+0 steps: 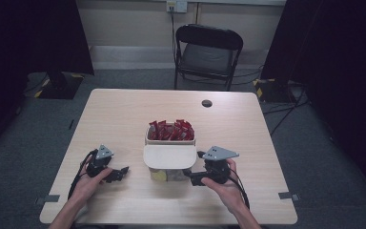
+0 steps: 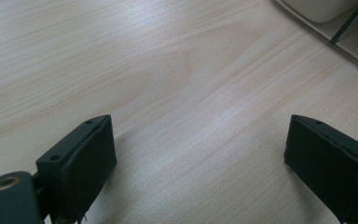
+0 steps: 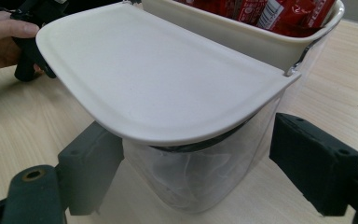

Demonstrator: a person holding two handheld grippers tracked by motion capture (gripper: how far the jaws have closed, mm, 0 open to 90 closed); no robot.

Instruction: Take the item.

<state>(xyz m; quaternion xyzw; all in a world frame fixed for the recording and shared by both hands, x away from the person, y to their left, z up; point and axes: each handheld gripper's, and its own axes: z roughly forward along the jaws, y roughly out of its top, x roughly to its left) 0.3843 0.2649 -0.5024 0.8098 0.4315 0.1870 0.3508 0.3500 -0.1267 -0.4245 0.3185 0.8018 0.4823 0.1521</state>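
A small clear bin (image 3: 200, 177) stands at mid table under a white hinged lid (image 3: 158, 74) that is swung flat toward me. Behind the lid, a white tub (image 1: 170, 140) holds several red packets (image 1: 170, 130), which also show as red packets (image 3: 270, 11) in the right gripper view. My right gripper (image 3: 196, 163) reaches the bin from the right, below the lid. Its jaws straddle the clear wall, the left pad close against it and a narrow gap at the right pad. In the high view the right gripper (image 1: 195, 167) sits beside the lid (image 1: 169, 156). My left gripper (image 2: 200, 154) stands open over bare wood, left of the bin (image 2: 335, 18).
The wooden table (image 1: 124, 109) has a dark round hole (image 1: 207, 103) near its far edge. A black folding chair (image 1: 207, 52) stands beyond the table. The person's left hand (image 3: 0, 37) shows past the lid in the right gripper view. Black curtains flank both sides.
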